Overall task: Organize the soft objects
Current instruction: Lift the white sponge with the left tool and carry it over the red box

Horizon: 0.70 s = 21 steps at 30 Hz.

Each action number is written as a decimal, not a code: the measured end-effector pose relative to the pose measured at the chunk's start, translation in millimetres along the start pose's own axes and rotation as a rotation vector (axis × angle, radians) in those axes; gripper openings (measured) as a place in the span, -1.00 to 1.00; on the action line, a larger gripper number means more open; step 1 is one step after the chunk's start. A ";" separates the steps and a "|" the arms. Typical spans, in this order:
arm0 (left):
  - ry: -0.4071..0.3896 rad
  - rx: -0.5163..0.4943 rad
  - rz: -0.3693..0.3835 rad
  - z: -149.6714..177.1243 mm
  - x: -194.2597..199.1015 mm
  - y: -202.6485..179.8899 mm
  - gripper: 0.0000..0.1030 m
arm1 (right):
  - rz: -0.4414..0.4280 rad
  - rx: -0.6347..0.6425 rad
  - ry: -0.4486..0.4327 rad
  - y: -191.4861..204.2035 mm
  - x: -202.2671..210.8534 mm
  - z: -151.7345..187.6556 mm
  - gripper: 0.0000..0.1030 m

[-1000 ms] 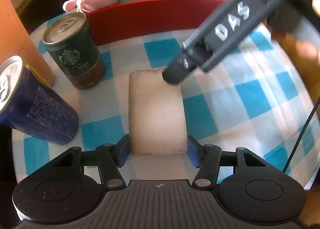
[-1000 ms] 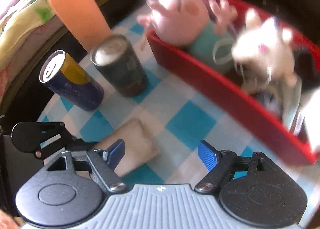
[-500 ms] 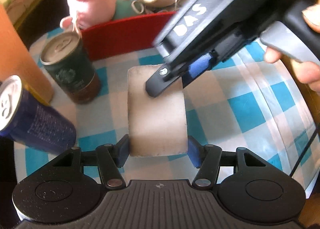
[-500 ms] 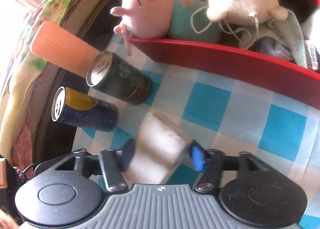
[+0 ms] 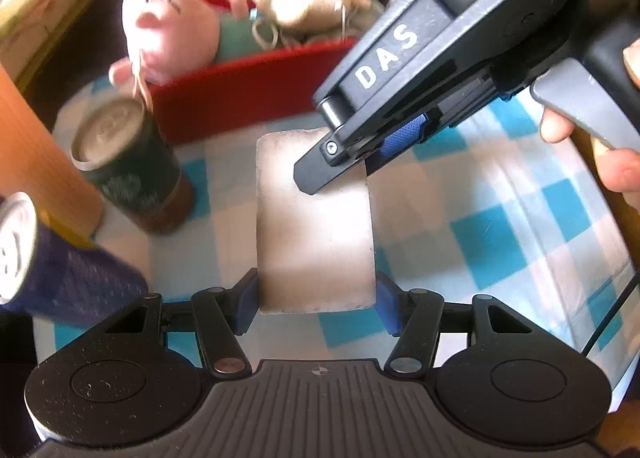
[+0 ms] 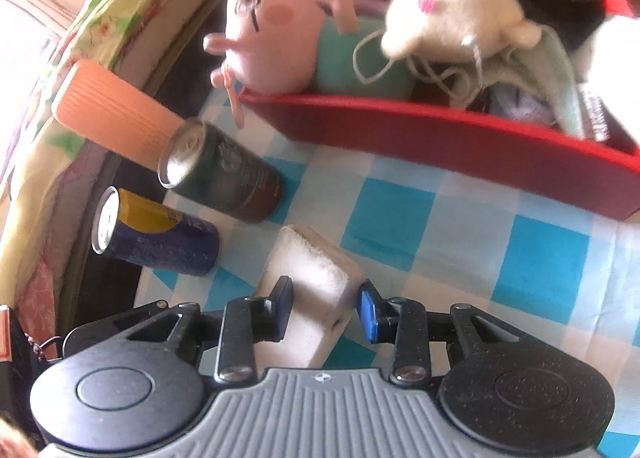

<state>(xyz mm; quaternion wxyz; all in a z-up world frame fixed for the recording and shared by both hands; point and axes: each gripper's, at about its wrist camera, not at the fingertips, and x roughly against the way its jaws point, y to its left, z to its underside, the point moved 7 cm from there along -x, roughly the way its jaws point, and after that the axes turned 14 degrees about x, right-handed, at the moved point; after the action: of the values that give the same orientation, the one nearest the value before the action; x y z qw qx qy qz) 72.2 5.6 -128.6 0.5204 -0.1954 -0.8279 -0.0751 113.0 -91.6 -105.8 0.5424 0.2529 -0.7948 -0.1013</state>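
Note:
A white rectangular sponge [image 5: 316, 218] is held off the blue-checked tablecloth. My left gripper [image 5: 316, 308] is shut on its near end. My right gripper [image 6: 324, 308] straddles its other end [image 6: 316, 278]; the left pad touches the sponge and the right pad stands a small gap off it. In the left wrist view the right gripper [image 5: 360, 154] reaches in from the upper right over the sponge's far corner. Behind stands a red bin [image 6: 440, 138] holding a pink pig plush [image 6: 268, 46], a white plush [image 6: 452, 14] and other soft items.
A dark green can [image 6: 224, 178] and a blue-and-yellow can [image 6: 156, 238] stand left of the sponge, with an orange ribbed tumbler [image 6: 108, 114] behind them. The table's edge and a floral fabric [image 6: 88, 38] lie to the left.
My right gripper has come down from above the bin and put its fingers around the sponge's far end. My left gripper has lifted the sponge slightly and stayed shut.

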 end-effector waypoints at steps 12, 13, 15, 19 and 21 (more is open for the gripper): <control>-0.116 -0.049 -0.008 -41.8 21.6 -29.4 0.15 | -0.002 -0.084 -0.167 -23.7 61.3 -19.9 -0.77; -0.122 -0.050 -0.005 -45.0 21.7 -31.5 0.15 | -0.001 -0.091 -0.178 -26.0 64.8 -20.5 -0.77; -0.132 -0.049 -0.008 -51.4 22.2 -35.6 0.15 | 0.001 -0.103 -0.200 -30.0 71.0 -23.8 -0.77; -0.163 -0.066 -0.019 -63.4 22.4 -46.9 0.14 | 0.015 -0.120 -0.243 -37.6 83.4 -29.7 -0.79; -0.176 -0.074 -0.021 -70.5 22.1 -50.3 0.14 | 0.014 -0.136 -0.265 -41.9 88.7 -32.4 -0.79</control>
<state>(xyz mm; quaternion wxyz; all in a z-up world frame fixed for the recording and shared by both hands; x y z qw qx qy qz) 102.2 -57.9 -73.3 0.4371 -0.2117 -0.8691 -0.0935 129.7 -169.0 -39.4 0.4493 0.1945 -0.8524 -0.1839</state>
